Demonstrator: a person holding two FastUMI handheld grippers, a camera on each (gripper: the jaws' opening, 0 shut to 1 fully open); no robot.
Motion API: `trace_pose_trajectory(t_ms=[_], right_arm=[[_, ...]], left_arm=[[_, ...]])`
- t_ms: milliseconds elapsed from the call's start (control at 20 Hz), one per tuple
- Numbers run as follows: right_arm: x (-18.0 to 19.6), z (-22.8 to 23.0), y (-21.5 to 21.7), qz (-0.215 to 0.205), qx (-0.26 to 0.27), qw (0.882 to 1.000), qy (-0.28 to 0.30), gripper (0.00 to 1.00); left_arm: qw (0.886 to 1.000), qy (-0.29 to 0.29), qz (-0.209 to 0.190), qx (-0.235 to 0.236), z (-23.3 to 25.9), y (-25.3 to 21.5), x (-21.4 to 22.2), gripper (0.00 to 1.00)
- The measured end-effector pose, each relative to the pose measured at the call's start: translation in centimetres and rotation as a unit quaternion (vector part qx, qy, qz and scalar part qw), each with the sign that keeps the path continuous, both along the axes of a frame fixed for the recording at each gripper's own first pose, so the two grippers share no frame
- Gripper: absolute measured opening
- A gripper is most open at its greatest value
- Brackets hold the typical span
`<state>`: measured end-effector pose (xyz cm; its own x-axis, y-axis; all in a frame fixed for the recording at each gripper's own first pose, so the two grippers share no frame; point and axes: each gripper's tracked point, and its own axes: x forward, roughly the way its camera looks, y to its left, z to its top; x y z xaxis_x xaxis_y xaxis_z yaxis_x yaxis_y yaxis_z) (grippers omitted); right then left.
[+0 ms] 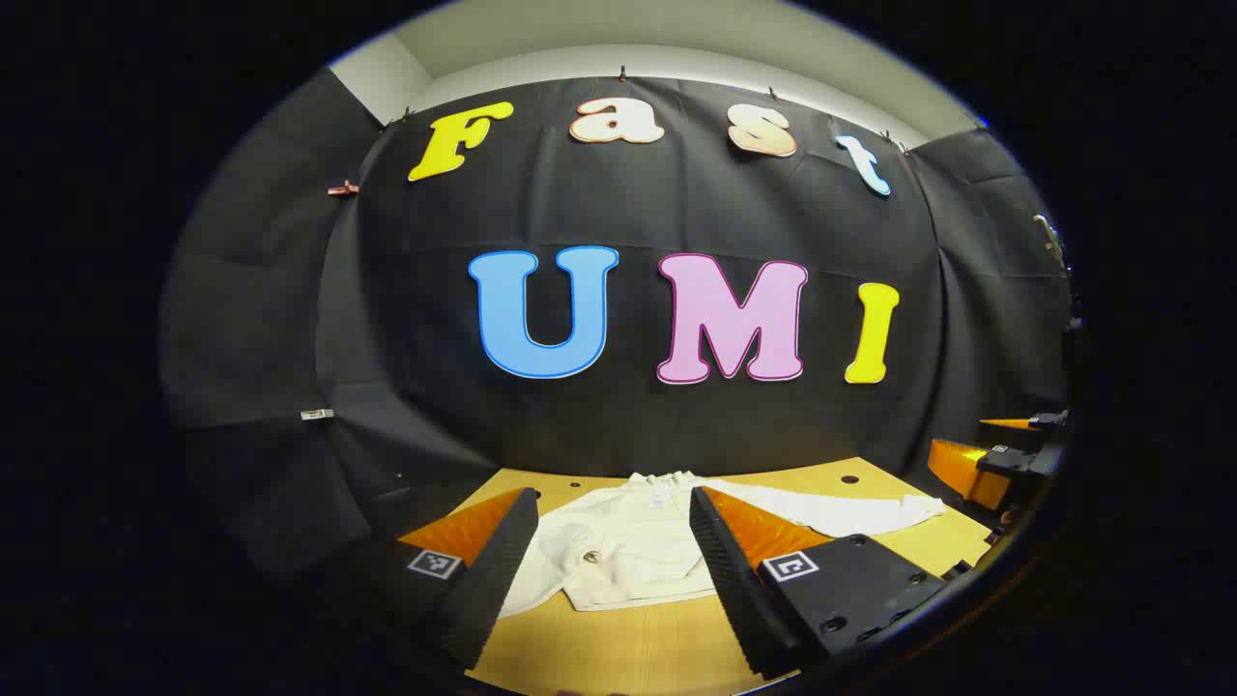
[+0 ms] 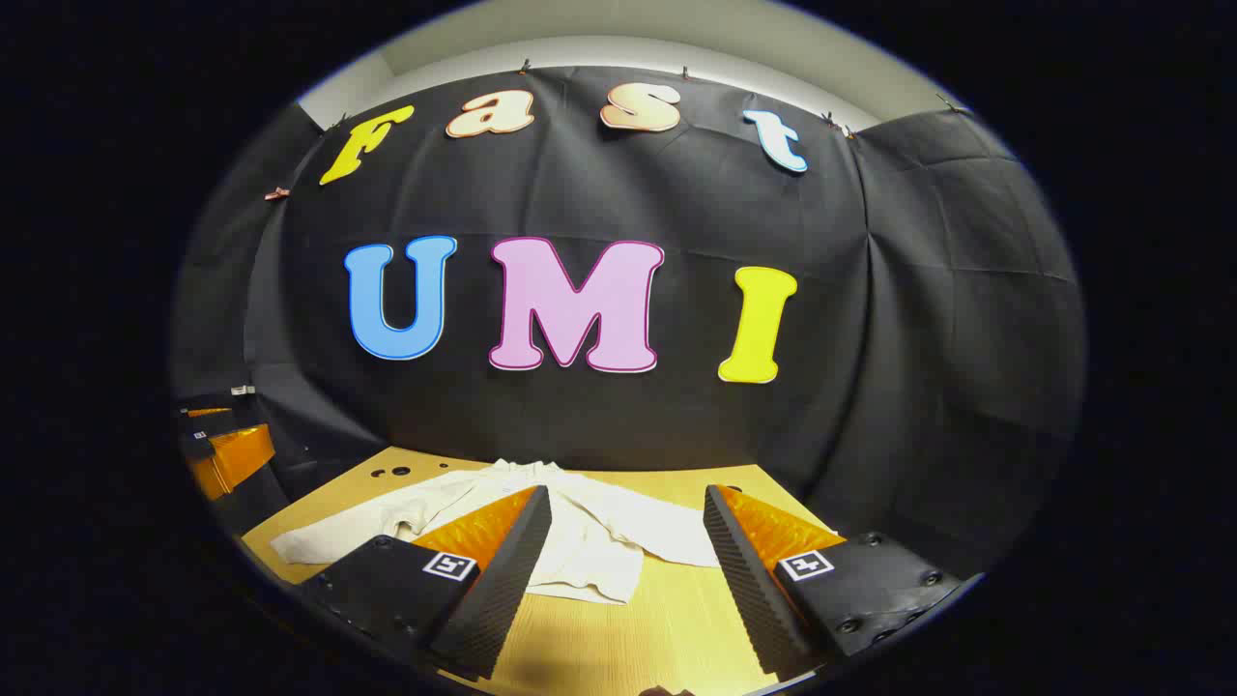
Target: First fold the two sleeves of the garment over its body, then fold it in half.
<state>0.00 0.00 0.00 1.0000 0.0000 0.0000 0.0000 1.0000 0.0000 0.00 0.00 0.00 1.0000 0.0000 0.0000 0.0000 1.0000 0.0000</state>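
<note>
Left tool (image 1: 611,512): lower centre of the left gripper view, fingers spread wide, nothing between them; it hangs above the near edge of the worktop, clear of the cloth.
Right tool (image 2: 628,512): lower centre of the right gripper view, fingers likewise spread apart and holding nothing; also seen at the far right edge of the left gripper view, well apart from the left tool.
Garment (image 1: 638,541): white long-sleeved top, lying flat on the worktop, collar toward the booth wall, hem toward the camera. In the left gripper view its body fills the gap between the fingers.
Sleeve, right of frame (image 1: 850,510): stretched out sideways from the body toward the right in the left gripper view, lying flat and unfolded.
Sleeve, left of frame (image 2: 338,536): in the right gripper view, runs out toward the lower left, slightly rumpled, unfolded.
Worktop (image 1: 638,648): pale wood, bare strip in front of the hem; small round holes near its far edge.
Backdrop: black cloth wall behind the worktop.
</note>
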Motion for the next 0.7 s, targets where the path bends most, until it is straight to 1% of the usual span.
trace_pose_trajectory(t_ms=[500,700], right_arm=[[2.0,-1.7,-0.3,0.008,0.000,1.000,0.026,0.97],[2.7,-1.7,-0.4,0.012,-0.010,1.000,0.022,0.97]], left_arm=[[1.000,0.026,0.009,0.007,-1.6,-0.3,1.7,0.97],[1.000,0.025,0.005,0.007,-1.6,-1.0,2.2,0.97]])
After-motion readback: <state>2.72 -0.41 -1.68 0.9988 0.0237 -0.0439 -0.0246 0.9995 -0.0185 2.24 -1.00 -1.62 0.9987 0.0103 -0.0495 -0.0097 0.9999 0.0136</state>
